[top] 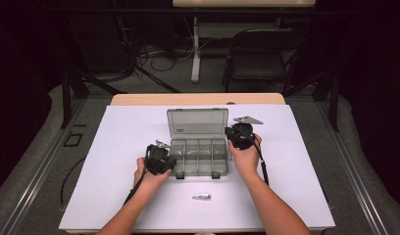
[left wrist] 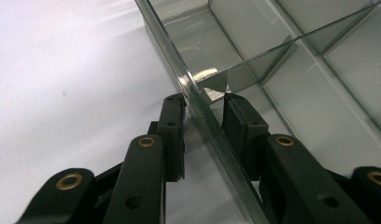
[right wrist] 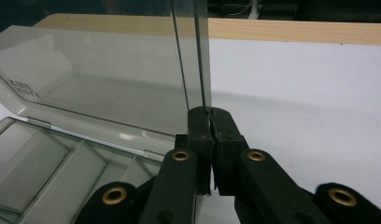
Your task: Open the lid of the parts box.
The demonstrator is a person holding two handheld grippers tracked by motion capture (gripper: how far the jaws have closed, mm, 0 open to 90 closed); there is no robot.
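Down by your forearms a small silvery metal piece (top: 201, 197) lies alone on the smooth white table cover (top: 114, 196). Mid-table sits the clear smoky plastic organizer box (top: 198, 157), rectangular, split into compartments, with its lid (top: 197, 122) standing up at the back. Your left gripper (left wrist: 203, 103) comes in low at the box's left wall, jaws a little apart straddling that thin wall, one outside, one inside. Your right gripper (right wrist: 208, 113) is at the lid's right edge, jaws pinched tight on the thin plastic.
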